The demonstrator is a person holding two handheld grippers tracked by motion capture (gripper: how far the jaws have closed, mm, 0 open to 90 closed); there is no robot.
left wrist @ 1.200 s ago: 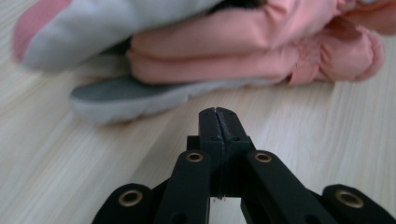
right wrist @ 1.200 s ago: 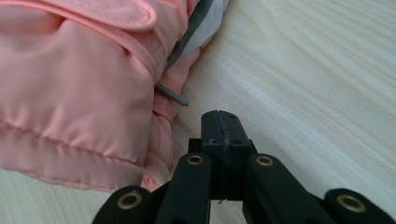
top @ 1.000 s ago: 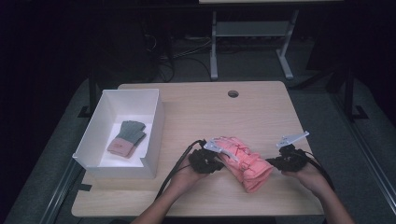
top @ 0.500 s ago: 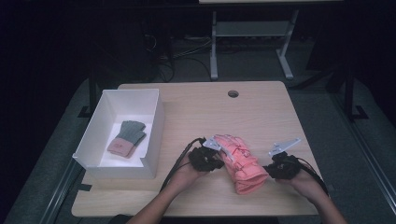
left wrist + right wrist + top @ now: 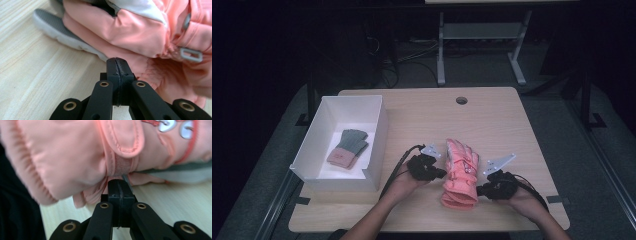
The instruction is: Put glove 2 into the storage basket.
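Pink gloves (image 5: 459, 175) on the table (image 5: 502, 125), one closed gripper at each side.

The gloves lie stacked on the near middle of the wooden table, fingers pointing away from the person, cuffs toward the near edge. The left gripper (image 5: 439, 173) sits at the gloves' left edge; in the left gripper view its jaws are pressed together with nothing between them, tips against the pink fabric (image 5: 140, 37) just above the tabletop. The right gripper (image 5: 481, 189) sits at the gloves' right edge near the cuff; in the right gripper view its jaws are likewise pressed together and empty, tips just under the cuff strap (image 5: 122, 152). To the left, well apart, a white box (image 5: 379, 135) holds a grey glove (image 5: 348, 147) with a pink cuff.
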